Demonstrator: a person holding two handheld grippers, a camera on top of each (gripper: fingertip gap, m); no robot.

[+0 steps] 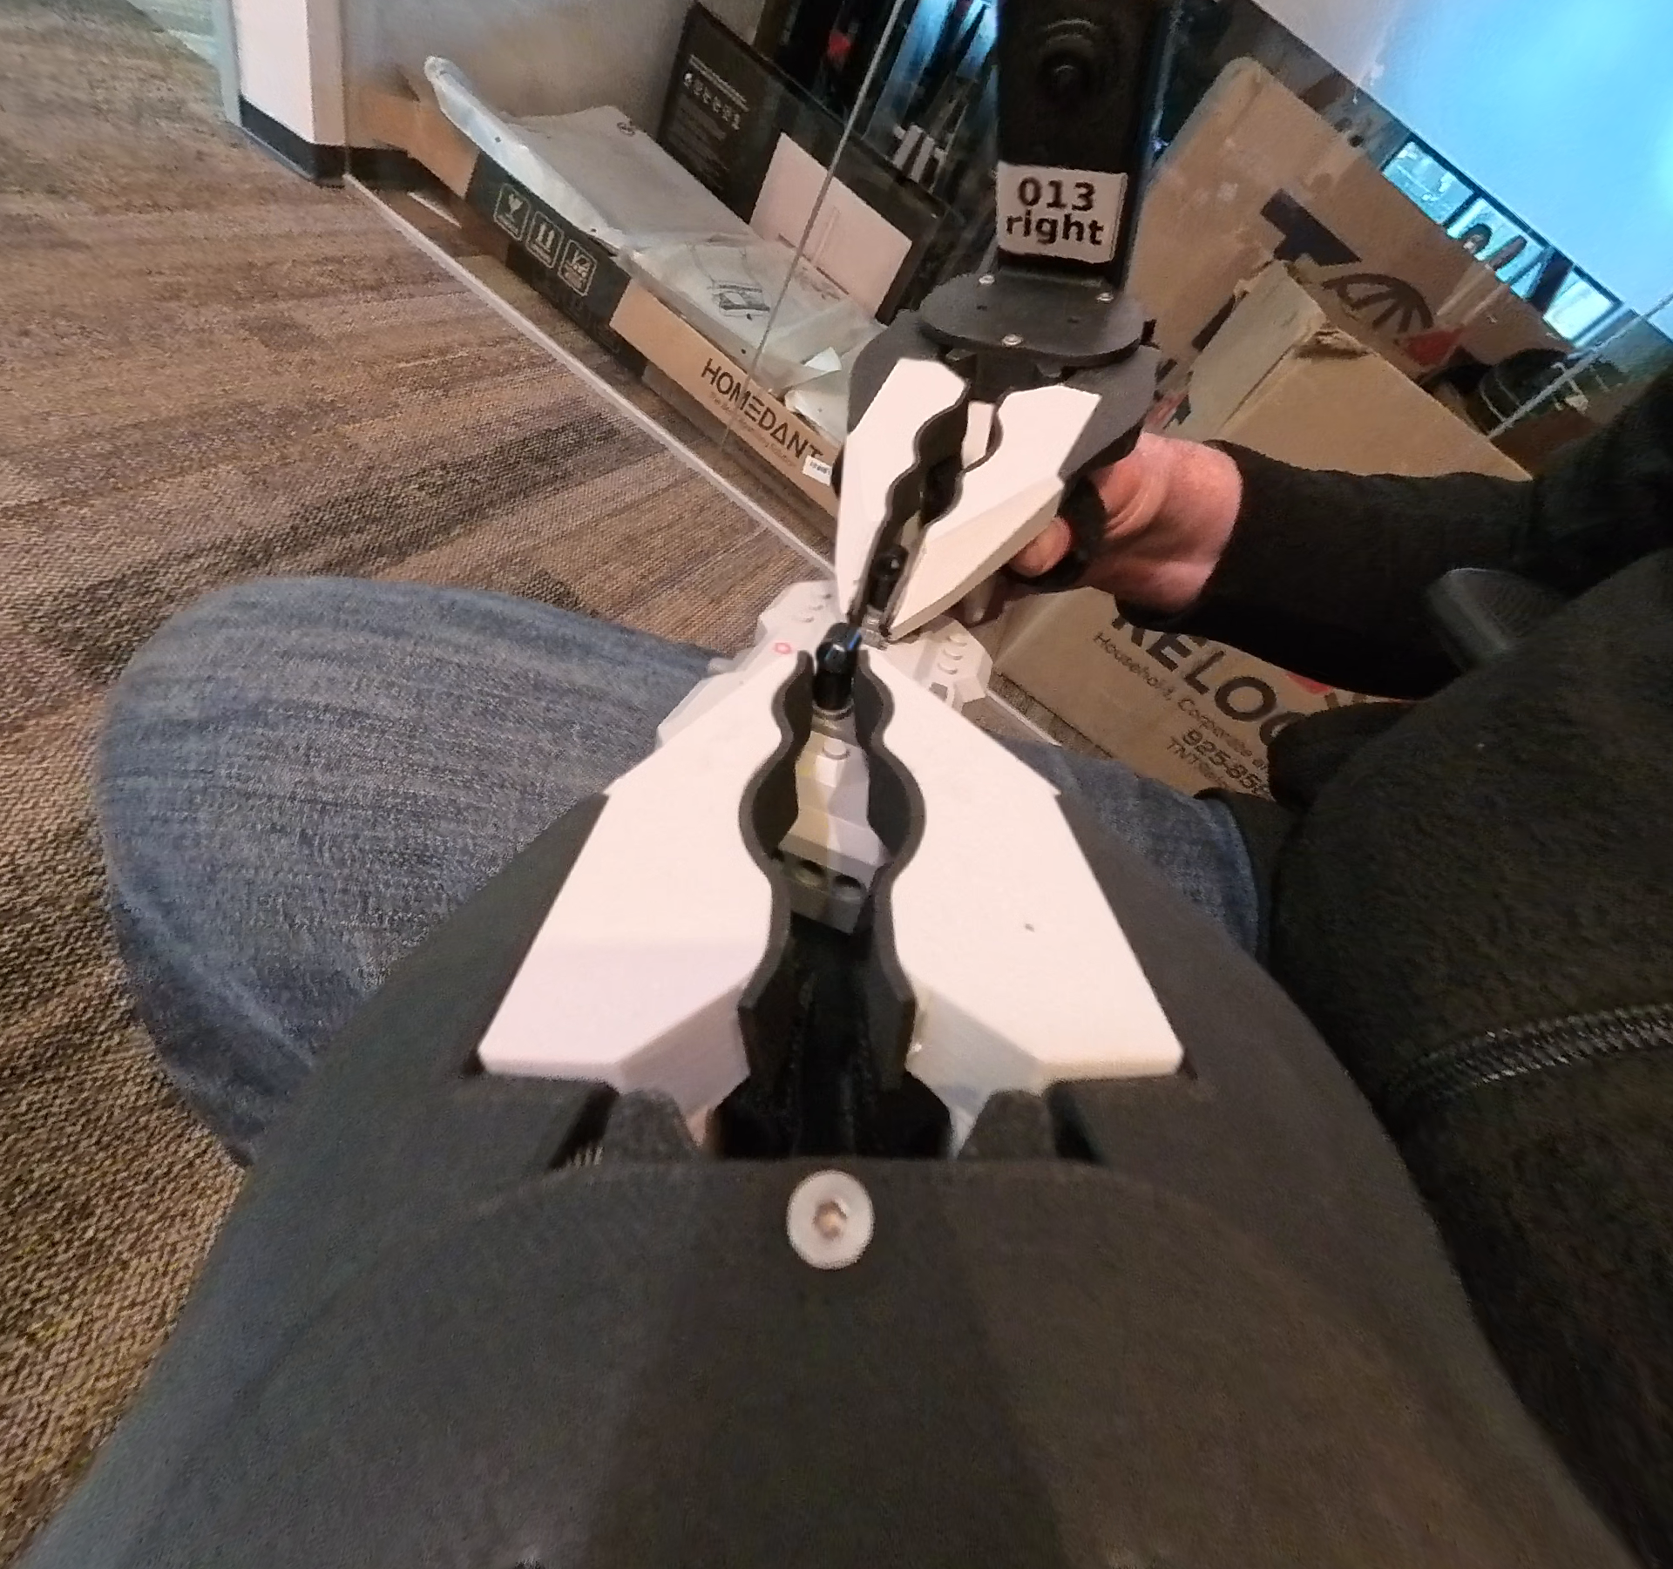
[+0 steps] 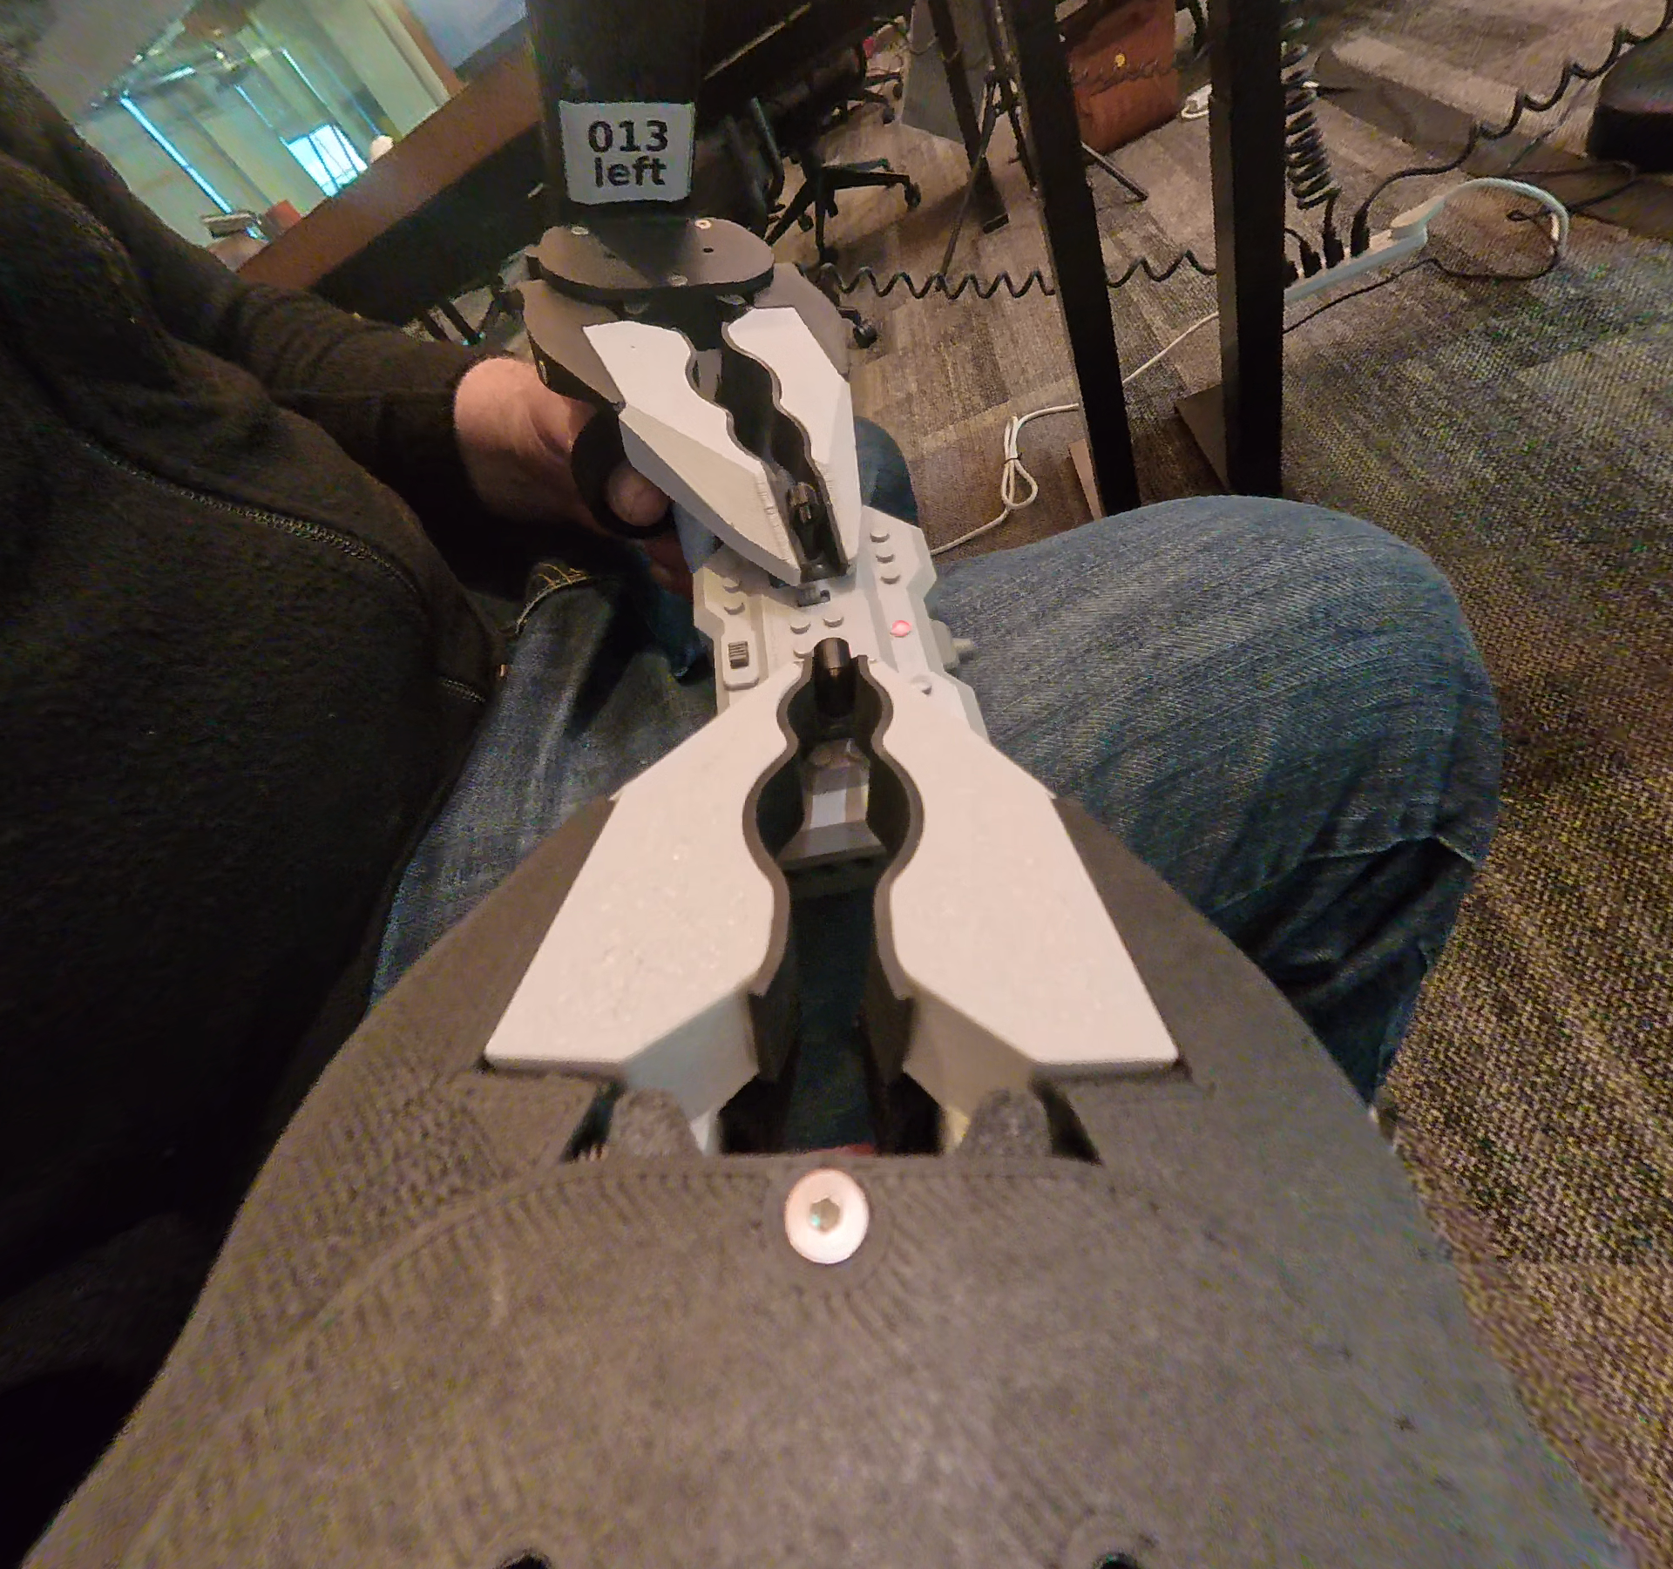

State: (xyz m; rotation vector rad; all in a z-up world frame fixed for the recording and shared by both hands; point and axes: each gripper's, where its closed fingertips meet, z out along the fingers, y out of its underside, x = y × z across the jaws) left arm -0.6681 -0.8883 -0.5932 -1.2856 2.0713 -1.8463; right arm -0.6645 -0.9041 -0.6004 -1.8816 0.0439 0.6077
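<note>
At the far left lies patterned carpet [image 1: 226,349]. Next to it is a knee in blue jeans [image 1: 362,756], belonging to the seated person who works both tools.

The left gripper [image 1: 831,666] hangs over the lap with its tongs pressed nearly together, pinching a small black peg [image 1: 831,682] at the very tips. Behind the peg, in the wider gap between the fingers, sits a short stack of pale grey bricks [image 1: 828,801]. I cannot tell whether the fingers clamp that stack or whether it only lies beneath them. The right wrist view shows the left hand [image 2: 534,439] around this tool's handle.

In the middle, a flat grey brick model [image 2: 756,611] rests across the lap, between the two sets of tips. Most of its top studs are bare, and one small red dot shows near its right edge. The left tool's tips come down on, or just above, its top face.

To the right, the right gripper [image 2: 831,666] faces the other one. Its tongs are likewise drawn close and nip a second black peg [image 2: 831,686]. Whether either peg is already plugged into the model cannot be told. The right hand [image 1: 1150,521] grips that handle, and cardboard boxes [image 1: 1340,403] stand behind it.
</note>
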